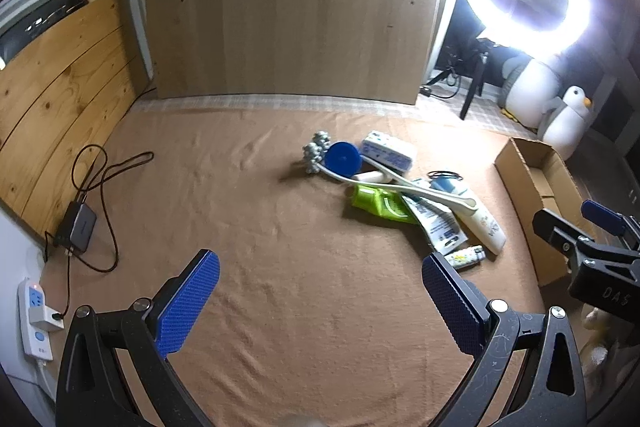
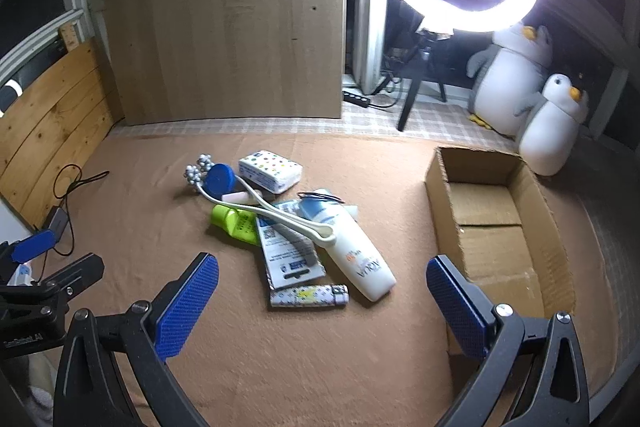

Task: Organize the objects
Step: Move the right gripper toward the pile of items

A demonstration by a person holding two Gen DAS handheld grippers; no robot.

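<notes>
Your left gripper [image 1: 320, 301] hovers over bare brown cloth [image 1: 248, 211], fingers spread wide, nothing held. Mid-cloth lies the pile: white roller massager [image 2: 256, 199] crossing a blue lid [image 2: 220, 180], green pouch [image 2: 236, 223], white lotion bottle [image 2: 352, 251]. Your right gripper [image 2: 322, 301] is likewise agape. The cardboard box [image 2: 556, 247] sits rightmost.

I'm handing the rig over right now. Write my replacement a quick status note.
Left hand-held gripper: open, empty, above the brown cloth.
Right hand-held gripper: open, empty, near the pile.
Brown cardboard box: right of the pile, nothing in it.
Pile: white lotion bottle, patterned lighter, green packet, dotted tissue pack, white roller massager.
Done: nothing. Left: everything, probably into the box.
</notes>
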